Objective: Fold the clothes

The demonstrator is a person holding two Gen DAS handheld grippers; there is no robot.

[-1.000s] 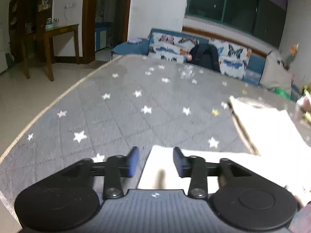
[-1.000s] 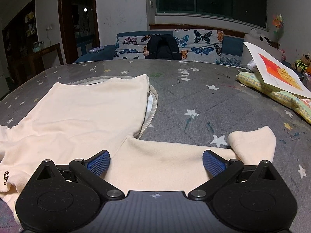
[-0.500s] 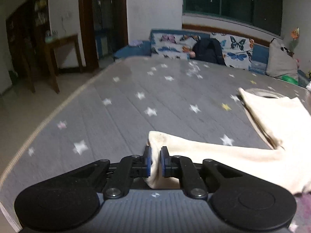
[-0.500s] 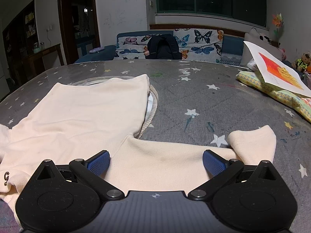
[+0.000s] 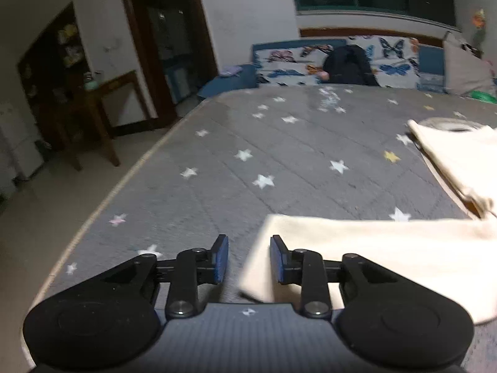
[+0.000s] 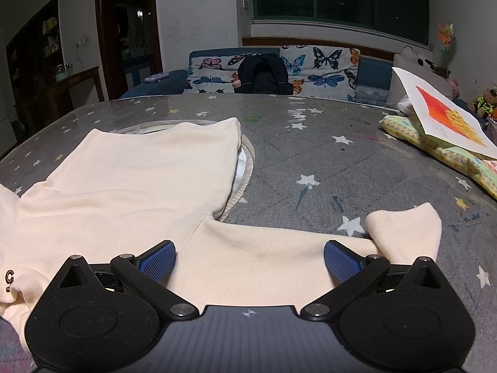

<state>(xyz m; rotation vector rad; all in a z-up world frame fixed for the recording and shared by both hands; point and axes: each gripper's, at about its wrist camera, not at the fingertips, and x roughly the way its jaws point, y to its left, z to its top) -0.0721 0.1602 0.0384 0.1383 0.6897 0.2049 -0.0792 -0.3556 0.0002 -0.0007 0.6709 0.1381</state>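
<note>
Left wrist view shows the left gripper (image 5: pixel 248 259) low over a grey star-print bed cover (image 5: pixel 279 155), its blue-padded jaws parted a little and holding nothing. One sleeve (image 5: pixel 372 248) of a cream sweatshirt lies flat just ahead, its cuff end partly under the right-hand jaw and reaching into the gap. This view is blurred, so whether the pads touch the cloth cannot be told. Right wrist view shows the right gripper (image 6: pixel 250 262) with jaws spread wide, empty, hovering over the other sleeve (image 6: pixel 264 258), which runs across the frame to a cuff that is turned up at the far right. The sweatshirt (image 6: pixel 139 180) body is spread flat toward the left, over a pale corded ring (image 6: pixel 247 168) that shows at its edge. A patterned cushion (image 6: pixel 435 152) with a picture card on it sits well apart on the right. The step in hand seems to be folding the sleeves inward, with neither sleeve gripped. The next move likely calls for closing each claw on a cuff, then carrying it across the body without dragging the flat cloth.
</note>
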